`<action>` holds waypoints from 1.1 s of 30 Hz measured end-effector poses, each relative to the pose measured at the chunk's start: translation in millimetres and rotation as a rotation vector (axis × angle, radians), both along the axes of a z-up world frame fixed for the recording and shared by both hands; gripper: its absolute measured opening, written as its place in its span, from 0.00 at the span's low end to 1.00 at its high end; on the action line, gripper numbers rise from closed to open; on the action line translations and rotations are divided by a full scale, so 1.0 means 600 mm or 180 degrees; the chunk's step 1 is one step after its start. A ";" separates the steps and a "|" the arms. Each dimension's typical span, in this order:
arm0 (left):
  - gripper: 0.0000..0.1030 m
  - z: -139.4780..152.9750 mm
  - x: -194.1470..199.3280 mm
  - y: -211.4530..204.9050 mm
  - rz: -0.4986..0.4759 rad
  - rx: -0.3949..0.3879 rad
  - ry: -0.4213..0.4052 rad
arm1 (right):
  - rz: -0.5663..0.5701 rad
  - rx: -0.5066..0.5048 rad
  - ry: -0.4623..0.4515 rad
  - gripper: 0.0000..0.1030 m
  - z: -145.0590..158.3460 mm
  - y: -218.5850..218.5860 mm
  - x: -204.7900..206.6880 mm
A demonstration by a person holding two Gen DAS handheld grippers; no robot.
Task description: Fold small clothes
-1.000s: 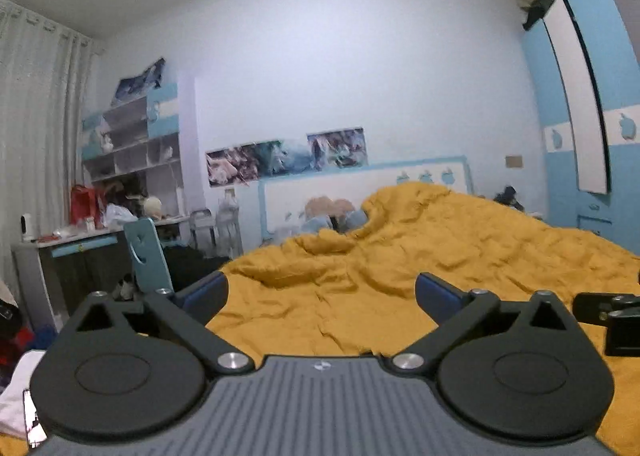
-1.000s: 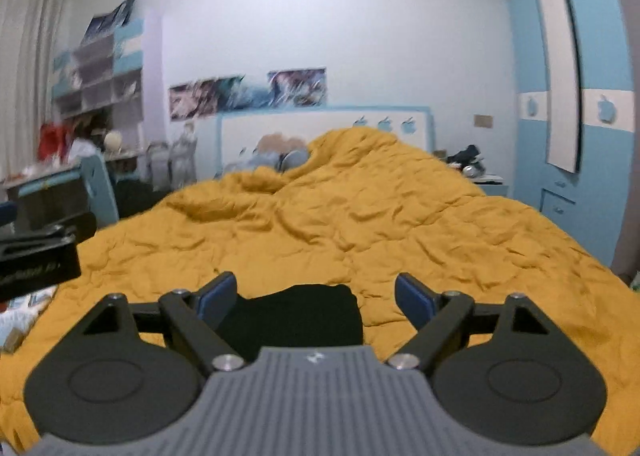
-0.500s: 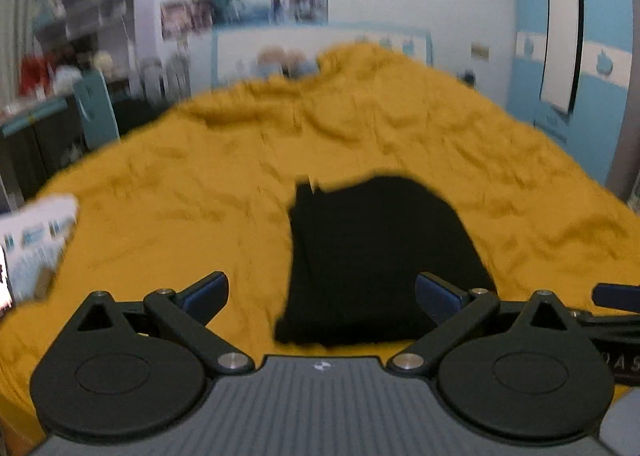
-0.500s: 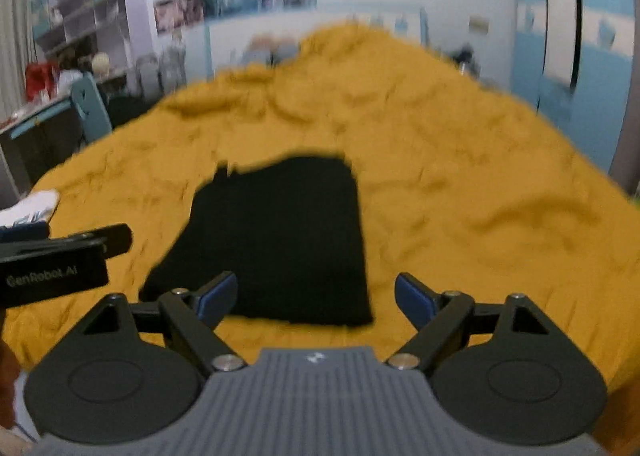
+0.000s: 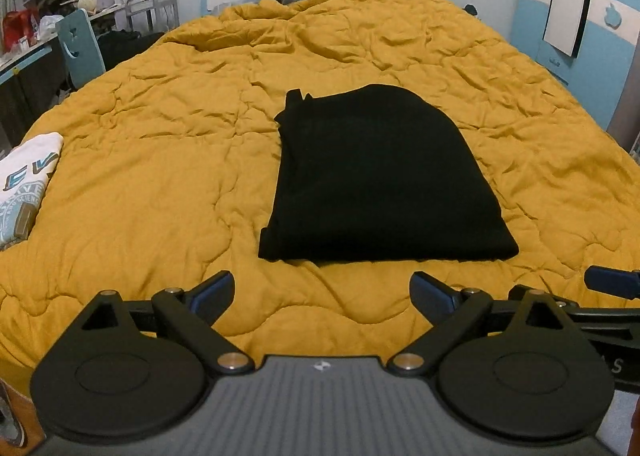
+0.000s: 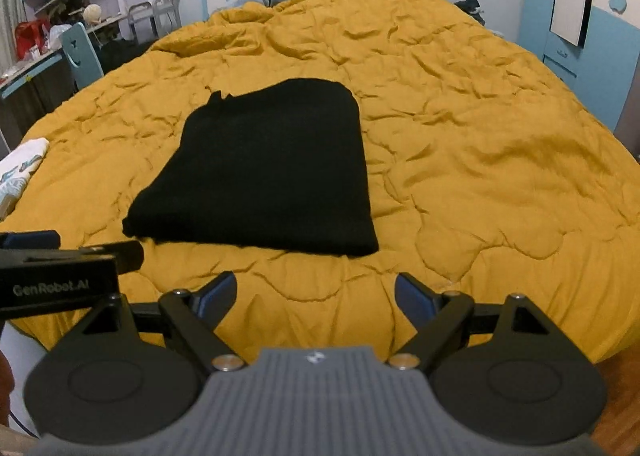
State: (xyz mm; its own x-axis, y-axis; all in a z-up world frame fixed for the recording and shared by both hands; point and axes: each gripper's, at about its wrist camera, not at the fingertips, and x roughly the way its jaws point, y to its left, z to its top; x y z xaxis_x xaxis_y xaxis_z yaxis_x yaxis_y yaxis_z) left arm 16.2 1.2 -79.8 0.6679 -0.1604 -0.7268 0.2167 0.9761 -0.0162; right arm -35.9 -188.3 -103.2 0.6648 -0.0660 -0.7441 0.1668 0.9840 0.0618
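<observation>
Both grippers, left (image 5: pixel 322 288) and right (image 6: pixel 316 288), are hovering open and empty at the bed's (image 5: pixel 160 176) near edge. The black garment (image 5: pixel 376 176) is lying just ahead, lengthwise away from them, roughly equally near both.

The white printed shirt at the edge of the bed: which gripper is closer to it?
Left. The white printed shirt lies just off the left gripper's left side. The right gripper sits further right, with the left gripper between it and the shirt.
</observation>
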 end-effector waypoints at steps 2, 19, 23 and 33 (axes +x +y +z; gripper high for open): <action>1.00 -0.002 0.004 0.000 0.0010 -0.0001 0.0019 | -0.0003 -0.0004 0.0000 0.79 0.001 0.000 -0.001; 1.00 -0.003 0.008 -0.001 -0.0007 -0.0030 0.0044 | 0.0009 0.0038 -0.0017 0.79 0.005 0.000 -0.004; 1.00 -0.003 0.008 -0.001 0.0002 -0.0032 0.0044 | 0.0015 0.0030 -0.0024 0.79 0.005 0.003 -0.004; 1.00 -0.003 0.007 -0.002 -0.0011 -0.0032 0.0044 | 0.0008 0.0025 -0.0038 0.79 0.006 0.004 -0.004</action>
